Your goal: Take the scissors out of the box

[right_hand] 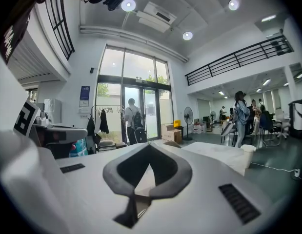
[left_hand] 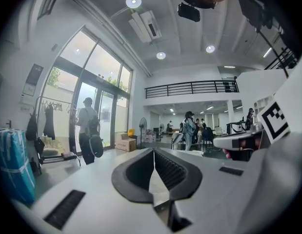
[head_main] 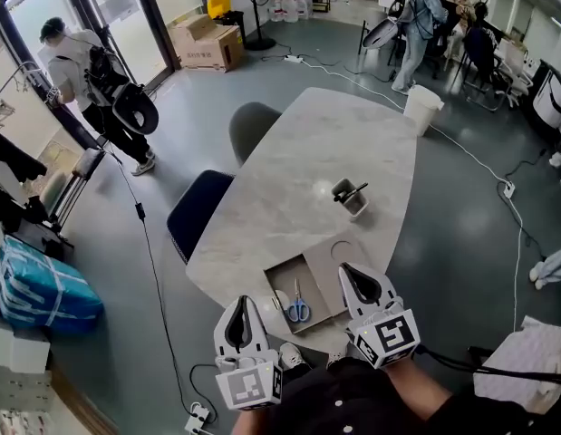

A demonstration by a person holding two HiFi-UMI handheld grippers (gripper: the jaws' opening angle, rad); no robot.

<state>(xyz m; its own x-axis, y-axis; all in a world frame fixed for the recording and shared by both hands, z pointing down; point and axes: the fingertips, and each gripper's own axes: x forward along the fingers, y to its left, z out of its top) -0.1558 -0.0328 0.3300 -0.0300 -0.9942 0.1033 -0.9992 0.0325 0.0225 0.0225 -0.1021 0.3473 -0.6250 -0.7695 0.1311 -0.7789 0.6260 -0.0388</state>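
While both claws were clenched on nothing, the approach step appeared to be in hand; the left claw and right claw flanked the open box on the worktop; between them lay the scissors, flat inside, blue-handled, blades shut and pointing away; next, one claw would probably need to release and descend over them.

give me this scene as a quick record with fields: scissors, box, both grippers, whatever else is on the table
scissors: blue handles, lying flat inside the box
box: shallow, open cardboard, at the near edge of the table
left gripper: fingers shut, empty, by the box's near left corner
right gripper: fingers shut, empty, at the box's right side
small container: farther back on the table, dark item inside
task state: scissors not yet taken out
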